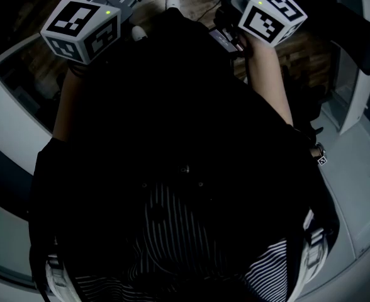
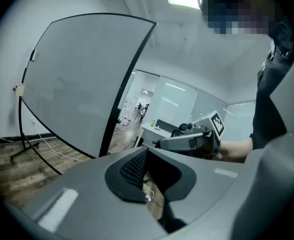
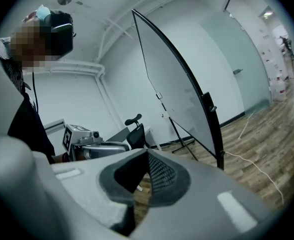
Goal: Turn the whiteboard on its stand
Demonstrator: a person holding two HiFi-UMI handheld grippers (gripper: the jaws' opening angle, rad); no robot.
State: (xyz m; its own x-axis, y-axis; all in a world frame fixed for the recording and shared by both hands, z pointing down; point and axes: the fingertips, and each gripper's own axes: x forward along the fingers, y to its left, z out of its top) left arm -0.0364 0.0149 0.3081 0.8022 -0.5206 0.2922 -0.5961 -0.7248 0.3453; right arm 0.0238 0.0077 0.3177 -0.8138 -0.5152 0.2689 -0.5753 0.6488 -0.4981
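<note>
**A:** The whiteboard (image 2: pixel 82 79) stands upright on its stand (image 2: pixel 23 134), out ahead of you and well apart from both of your grippers. Its face is a blank, pale grey sheet inside a thin dark frame.

**B:** In your right gripper view you see it at a sharp slant. The dark edge runs down to the thin black legs of the stand, which spread across the floor.

**A:** Your left gripper (image 2: pixel 147 149) has its jaws closed tip to tip. Nothing is between them, and only a patch of floor shows below the pads.

**B:** Your right gripper (image 3: pixel 148 150) is the same, with the pads meeting at the tips and nothing held. Each gripper shows at the side of the other's view, level and at about the same height. In the head view both marker cubes sit at the top, just past your dark clothing.

**A:** Under the board you have a wooden plank floor (image 2: pixel 12 176). A white cable (image 3: pixel 238 157) trails loosely across it near the foot of the stand.

**B:** The walls around you are plain white, and a strip light (image 2: pixel 184 1) glows on the ceiling. Past the board's right edge in your left gripper view, the room opens towards a glass partition (image 2: pixel 174 104) with a white desk (image 2: pixel 154 128) in front of it.

**A:** In your right gripper view, a black office chair (image 3: pixel 133 129) stands by the wall, to the left of the stand's legs.
</note>
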